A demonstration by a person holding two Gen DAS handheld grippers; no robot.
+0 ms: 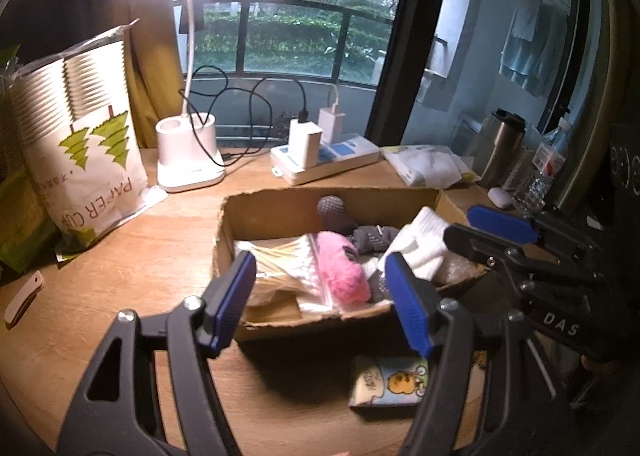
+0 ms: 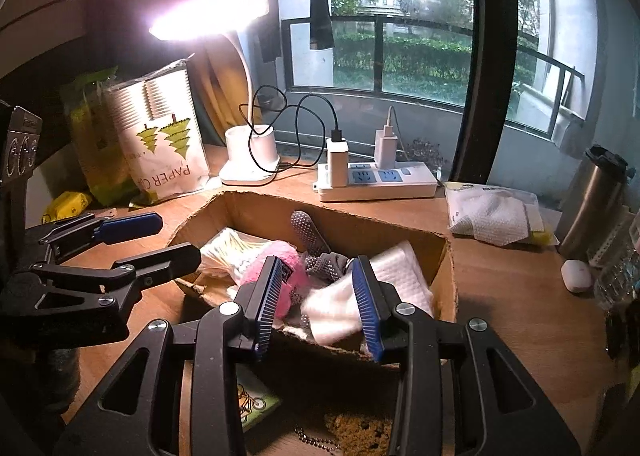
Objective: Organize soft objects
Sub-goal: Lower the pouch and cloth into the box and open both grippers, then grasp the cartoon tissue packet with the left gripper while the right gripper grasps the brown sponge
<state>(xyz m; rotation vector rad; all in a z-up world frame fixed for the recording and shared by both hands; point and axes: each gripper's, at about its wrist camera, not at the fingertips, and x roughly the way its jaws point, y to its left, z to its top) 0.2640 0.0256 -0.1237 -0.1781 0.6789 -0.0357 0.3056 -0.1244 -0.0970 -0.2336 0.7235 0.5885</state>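
Note:
An open cardboard box (image 1: 280, 203) (image 2: 440, 244) sits mid-desk. It holds a pink fluffy item (image 1: 344, 272) (image 2: 260, 272), grey dotted socks (image 1: 370, 238) (image 2: 320, 262), a bag of cotton swabs (image 1: 280, 256) (image 2: 228, 252) and a white sock (image 1: 420, 244) (image 2: 340, 308). My left gripper (image 1: 320, 304) is open and empty, above the box's near edge. My right gripper (image 2: 320, 304) is open above the box, with the white sock lying loose between its pads; it also shows in the left wrist view (image 1: 476, 228).
A lit desk lamp (image 1: 188, 159) (image 2: 250, 159), a paper cup bag (image 1: 84, 159) (image 2: 160, 135) and a power strip (image 1: 324, 159) (image 2: 376, 179) stand behind the box. A tissue pack (image 1: 388, 384) and a brown fuzzy item (image 2: 356, 432) lie in front. A steel flask (image 2: 592, 199) and wipes (image 2: 488, 215) are at right.

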